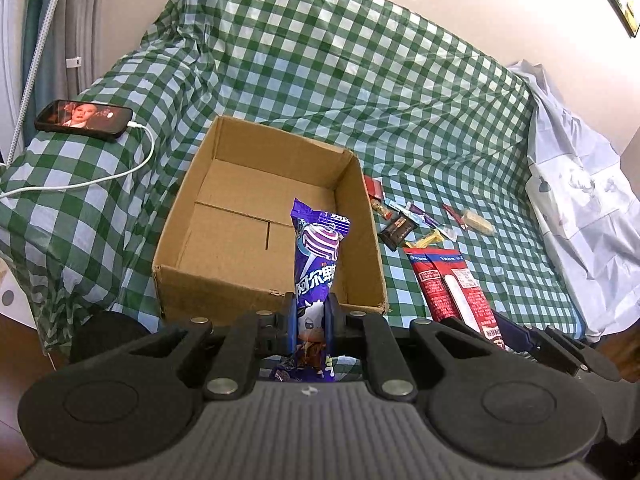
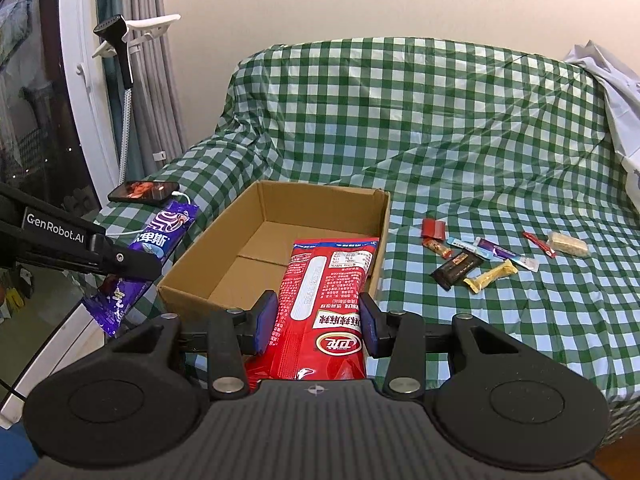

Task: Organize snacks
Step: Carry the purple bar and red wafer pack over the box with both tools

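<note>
Checked sofa cover [image 2: 460,128]: purple pack [image 1: 316,280] pinched by left gripper [image 1: 311,322], red pack [image 2: 324,292] by right gripper [image 2: 316,324]; box [image 2: 224,264] rim could be snagged.

"GenRobot.AI" – on left gripper [image 2: 132,258] arm; snack wrappers' Chinese txt unclear.

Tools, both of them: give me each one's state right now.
Left tool: closed on the purple candy packet.
Right tool: closed on the red snack bag.
</note>
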Action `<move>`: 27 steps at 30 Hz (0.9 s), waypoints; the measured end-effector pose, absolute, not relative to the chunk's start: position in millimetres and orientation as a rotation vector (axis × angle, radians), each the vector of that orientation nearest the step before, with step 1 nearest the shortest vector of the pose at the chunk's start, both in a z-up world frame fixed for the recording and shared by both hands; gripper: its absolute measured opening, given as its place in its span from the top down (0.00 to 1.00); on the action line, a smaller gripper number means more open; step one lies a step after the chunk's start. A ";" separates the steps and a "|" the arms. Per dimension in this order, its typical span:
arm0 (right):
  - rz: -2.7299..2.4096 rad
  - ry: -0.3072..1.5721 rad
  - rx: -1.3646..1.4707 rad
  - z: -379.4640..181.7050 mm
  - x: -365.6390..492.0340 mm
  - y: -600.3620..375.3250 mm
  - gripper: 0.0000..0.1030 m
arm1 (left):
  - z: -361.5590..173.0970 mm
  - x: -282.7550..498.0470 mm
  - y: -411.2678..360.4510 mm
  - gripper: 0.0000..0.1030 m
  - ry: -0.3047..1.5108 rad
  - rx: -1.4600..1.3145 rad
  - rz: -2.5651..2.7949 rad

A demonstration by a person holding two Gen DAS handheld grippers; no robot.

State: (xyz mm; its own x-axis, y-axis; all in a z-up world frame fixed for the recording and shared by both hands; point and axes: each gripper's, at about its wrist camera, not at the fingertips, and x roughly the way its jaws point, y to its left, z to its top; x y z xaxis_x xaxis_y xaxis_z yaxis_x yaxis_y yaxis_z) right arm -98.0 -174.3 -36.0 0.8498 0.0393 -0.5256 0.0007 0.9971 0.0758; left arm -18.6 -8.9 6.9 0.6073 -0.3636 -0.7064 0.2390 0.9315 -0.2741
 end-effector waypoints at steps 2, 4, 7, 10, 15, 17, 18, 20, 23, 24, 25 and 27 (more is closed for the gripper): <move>0.020 0.560 0.070 -36.3 -96.6 -173.8 0.56 | 5.9 -16.6 -7.9 0.86 0.852 -0.163 -0.348; 0.019 0.566 0.067 -36.4 -94.5 -173.5 0.56 | 4.9 -14.4 -6.8 0.86 0.853 -0.167 -0.346; 0.014 0.574 0.064 -37.5 -91.0 -172.4 0.56 | 3.1 -10.6 -4.3 0.86 0.855 -0.175 -0.341; 0.011 0.580 0.060 -38.8 -87.9 -169.5 0.56 | 1.0 -6.4 -1.8 0.86 0.859 -0.182 -0.336; 0.008 0.585 0.057 -39.9 -86.4 -169.6 0.56 | 0.1 2.6 2.3 0.86 0.858 -0.193 -0.325; 0.008 0.590 0.055 -41.2 -83.2 -170.9 0.56 | 0.4 8.0 4.3 0.86 0.858 -0.200 -0.320; 0.008 0.589 0.055 -41.4 -83.0 -171.0 0.56 | 0.7 10.3 5.1 0.86 0.856 -0.204 -0.319; 0.009 0.588 0.054 -41.3 -82.5 -170.9 0.56 | 1.6 14.8 6.4 0.86 0.852 -0.207 -0.316; 0.011 0.591 0.052 -42.3 -78.3 -171.6 0.56 | 2.4 20.4 8.0 0.86 0.841 -0.205 -0.311; 0.013 0.592 0.050 -43.1 -76.2 -171.6 0.56 | 2.4 22.5 8.6 0.86 0.839 -0.205 -0.309; 0.015 0.594 0.049 -43.5 -74.3 -171.6 0.56 | 2.3 24.6 9.0 0.86 0.837 -0.205 -0.308; 0.018 0.599 0.047 -43.3 -68.9 -170.9 0.56 | 2.1 29.4 9.8 0.86 0.837 -0.210 -0.306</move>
State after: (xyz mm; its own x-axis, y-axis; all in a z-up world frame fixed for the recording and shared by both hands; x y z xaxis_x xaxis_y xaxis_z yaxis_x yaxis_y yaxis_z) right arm -68.9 -170.9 -43.3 0.8258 0.0308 -0.5631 -0.0033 0.9988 0.0498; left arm 29.4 9.8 2.1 0.6298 -0.3469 -0.6950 0.1830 0.9358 -0.3012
